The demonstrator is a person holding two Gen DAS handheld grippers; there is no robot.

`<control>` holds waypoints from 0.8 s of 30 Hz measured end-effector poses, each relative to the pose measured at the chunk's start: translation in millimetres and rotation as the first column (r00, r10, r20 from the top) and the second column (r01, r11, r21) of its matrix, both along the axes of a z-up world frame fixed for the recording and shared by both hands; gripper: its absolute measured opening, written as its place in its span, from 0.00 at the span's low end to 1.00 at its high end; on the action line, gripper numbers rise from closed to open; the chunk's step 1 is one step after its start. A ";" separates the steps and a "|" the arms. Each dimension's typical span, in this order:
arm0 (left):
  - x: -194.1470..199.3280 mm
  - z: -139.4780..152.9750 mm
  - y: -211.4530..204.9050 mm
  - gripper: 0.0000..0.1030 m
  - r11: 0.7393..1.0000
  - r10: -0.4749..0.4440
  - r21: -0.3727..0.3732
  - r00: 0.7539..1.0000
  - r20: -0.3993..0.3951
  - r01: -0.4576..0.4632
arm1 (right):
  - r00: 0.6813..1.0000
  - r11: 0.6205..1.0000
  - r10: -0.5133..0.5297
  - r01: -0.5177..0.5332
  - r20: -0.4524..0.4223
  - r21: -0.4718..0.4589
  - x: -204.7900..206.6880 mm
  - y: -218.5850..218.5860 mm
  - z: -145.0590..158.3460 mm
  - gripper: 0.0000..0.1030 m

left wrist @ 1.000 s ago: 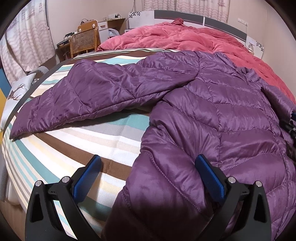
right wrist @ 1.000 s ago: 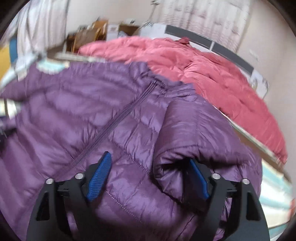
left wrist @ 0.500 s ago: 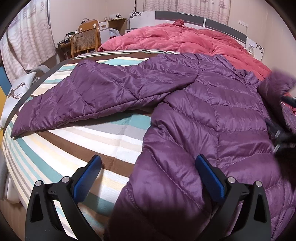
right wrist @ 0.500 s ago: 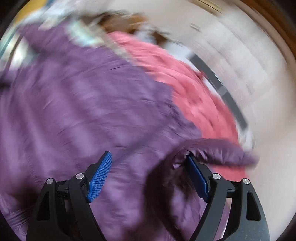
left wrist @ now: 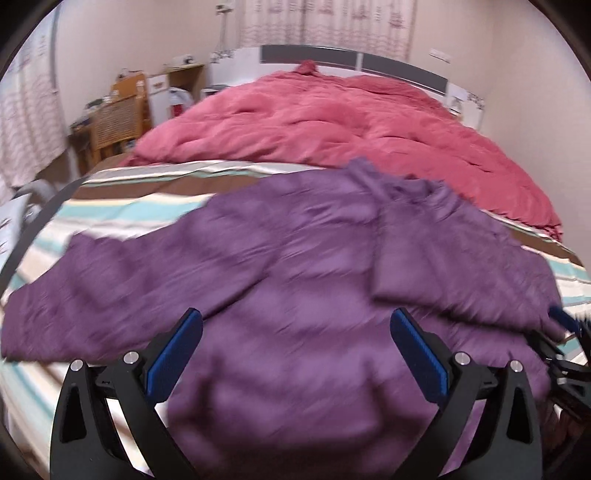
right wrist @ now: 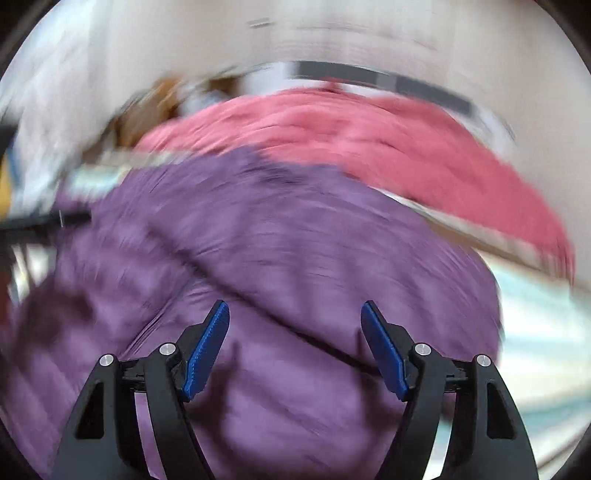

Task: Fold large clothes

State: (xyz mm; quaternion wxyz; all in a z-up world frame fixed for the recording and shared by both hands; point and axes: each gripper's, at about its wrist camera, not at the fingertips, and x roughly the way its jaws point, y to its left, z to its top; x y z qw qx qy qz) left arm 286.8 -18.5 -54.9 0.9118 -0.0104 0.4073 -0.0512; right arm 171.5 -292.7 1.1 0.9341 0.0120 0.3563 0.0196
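So the purple puffer jacket (left wrist: 314,266) is spread out on the striped sheet (left wrist: 122,206) at the near end of the bed, with one sleeve (left wrist: 110,280) stretched out to the left and the other sleeve (left wrist: 443,266) folded in across the chest. Right behind it there's a big pink comforter (left wrist: 351,122) heaped up toward the headboard (left wrist: 354,59) — it touches or overlaps the jacket's collar edge, hard to say which with the blur.

The left gripper (left wrist: 295,354) hovers over the lower body of the jacket, jaws wide, nothing pinched. The right gripper (right wrist: 295,343) is above the jacket too; its jaws are closing but still well apart, and the pads aren't pressing on any fabric.

The left view is the useful one: it shows the wooden chair (left wrist: 118,122) and desk clutter off in the left corner, the curtain (left wrist: 325,22), and the right gripper's blue tip poking in at the far right edge. The right view is mostly smear — it does catch the jacket's dark zipper line (right wrist: 258,280) running diagonally, which the left view doesn't show.
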 end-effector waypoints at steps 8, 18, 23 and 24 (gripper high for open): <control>56.8 -29.8 -81.5 0.52 0.991 -0.132 -0.011 0.987 -0.089 0.132 | 0.918 0.892 -0.395 0.390 -0.024 0.228 -26.7 -103.6 -9.6 0.59; 29.3 -28.6 -44.4 0.12 0.993 -0.087 -0.082 0.994 -0.071 0.081 | 0.942 0.893 -0.332 0.332 -0.056 0.303 9.9 -100.8 -21.9 0.44; 18.6 -41.5 -30.1 0.13 0.995 -0.051 -0.089 0.996 -0.069 0.045 | 0.952 0.910 -0.288 0.305 -0.100 0.282 41.7 -86.9 -36.4 0.44; 20.5 -45.0 -30.0 0.15 0.995 -0.047 -0.094 0.996 -0.075 0.039 | 0.951 0.914 -0.287 0.307 -0.112 0.266 49.0 -85.4 -40.8 0.44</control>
